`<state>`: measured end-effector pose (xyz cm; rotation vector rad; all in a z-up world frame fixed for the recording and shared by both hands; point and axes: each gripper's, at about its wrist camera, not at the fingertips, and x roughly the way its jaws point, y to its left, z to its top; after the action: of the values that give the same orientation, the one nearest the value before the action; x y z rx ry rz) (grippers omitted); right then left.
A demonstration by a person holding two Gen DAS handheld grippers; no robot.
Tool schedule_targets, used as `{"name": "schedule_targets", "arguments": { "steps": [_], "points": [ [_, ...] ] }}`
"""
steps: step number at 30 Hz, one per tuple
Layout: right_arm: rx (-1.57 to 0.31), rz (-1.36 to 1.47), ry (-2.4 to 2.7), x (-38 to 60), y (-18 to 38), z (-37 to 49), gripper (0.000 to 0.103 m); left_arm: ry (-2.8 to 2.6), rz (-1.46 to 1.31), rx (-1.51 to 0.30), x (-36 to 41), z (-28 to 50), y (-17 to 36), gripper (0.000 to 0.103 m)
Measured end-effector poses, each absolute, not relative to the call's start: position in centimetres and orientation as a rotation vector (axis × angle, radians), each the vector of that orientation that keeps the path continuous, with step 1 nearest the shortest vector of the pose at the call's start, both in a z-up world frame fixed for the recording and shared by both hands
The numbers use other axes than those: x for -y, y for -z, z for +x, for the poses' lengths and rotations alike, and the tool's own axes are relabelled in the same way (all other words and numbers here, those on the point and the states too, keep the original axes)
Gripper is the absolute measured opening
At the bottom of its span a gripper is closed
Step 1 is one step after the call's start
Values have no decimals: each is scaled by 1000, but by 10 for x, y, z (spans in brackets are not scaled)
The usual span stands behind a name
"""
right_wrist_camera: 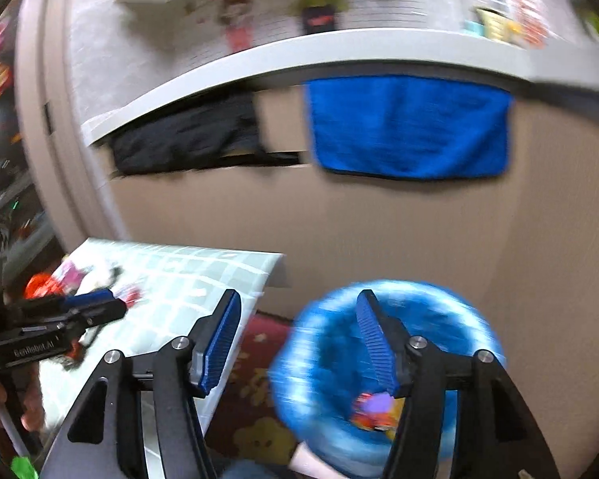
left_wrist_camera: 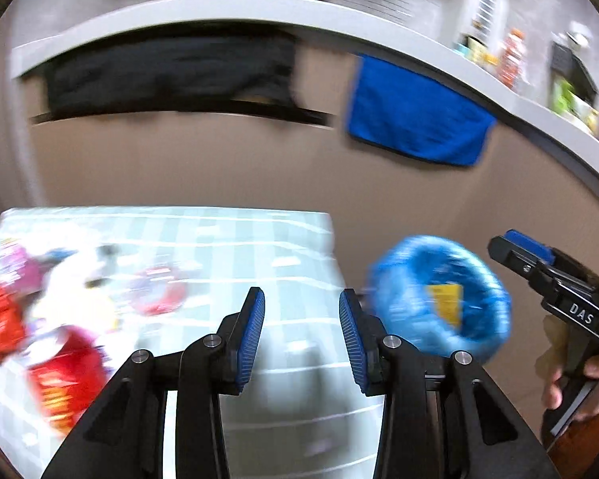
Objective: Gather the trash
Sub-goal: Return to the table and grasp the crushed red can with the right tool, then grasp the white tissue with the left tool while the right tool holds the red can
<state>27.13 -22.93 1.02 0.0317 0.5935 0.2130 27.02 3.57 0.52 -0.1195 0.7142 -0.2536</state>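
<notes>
My left gripper (left_wrist_camera: 302, 335) is open and empty over the right part of a table with a pale checked cloth (left_wrist_camera: 235, 239). Blurred trash lies on the table's left: red snack packets (left_wrist_camera: 66, 383), a pink wrapper (left_wrist_camera: 16, 267) and a red and white piece (left_wrist_camera: 155, 291). A bin lined with a blue bag (left_wrist_camera: 439, 299) stands right of the table. My right gripper (right_wrist_camera: 299, 339) is open and empty above that bin (right_wrist_camera: 451, 319), which holds colourful wrappers (right_wrist_camera: 373, 411). Each gripper shows at the edge of the other's view, held by a hand.
A blue towel (right_wrist_camera: 407, 127) and a dark cloth (right_wrist_camera: 187, 135) hang from a white shelf (right_wrist_camera: 299, 56) on the beige wall behind. A dark red rug with yellow flowers (right_wrist_camera: 255, 399) lies between table and bin. Packets stand on the shelf's right end (left_wrist_camera: 511, 56).
</notes>
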Motion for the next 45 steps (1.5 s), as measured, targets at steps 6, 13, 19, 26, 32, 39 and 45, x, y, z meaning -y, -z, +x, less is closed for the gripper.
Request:
{"name": "schedule_targets", "arguments": {
  "steps": [6, 13, 19, 26, 32, 39, 45],
  "points": [
    [-637, -78, -402, 121, -5, 288, 66, 63, -206, -681, -158, 239, 1, 40],
    [-757, -123, -682, 6, 18, 299, 66, -38, -337, -709, -255, 204, 26, 40],
    [-831, -196, -791, -68, 44, 288, 66, -129, -416, -718, -313, 174, 46, 40],
    [-926, -259, -784, -118, 84, 291, 69, -146, -457, -737, -336, 156, 61, 40],
    [-901, -312, -787, -131, 82, 281, 29, -132, -454, -748, -333, 152, 64, 40],
    [-882, -188, -779, -86, 59, 277, 26, -69, -427, -782, -310, 167, 68, 40],
    [-855, -104, -673, -17, 43, 278, 26, 27, -363, -818, -272, 197, 65, 40]
  ]
}}
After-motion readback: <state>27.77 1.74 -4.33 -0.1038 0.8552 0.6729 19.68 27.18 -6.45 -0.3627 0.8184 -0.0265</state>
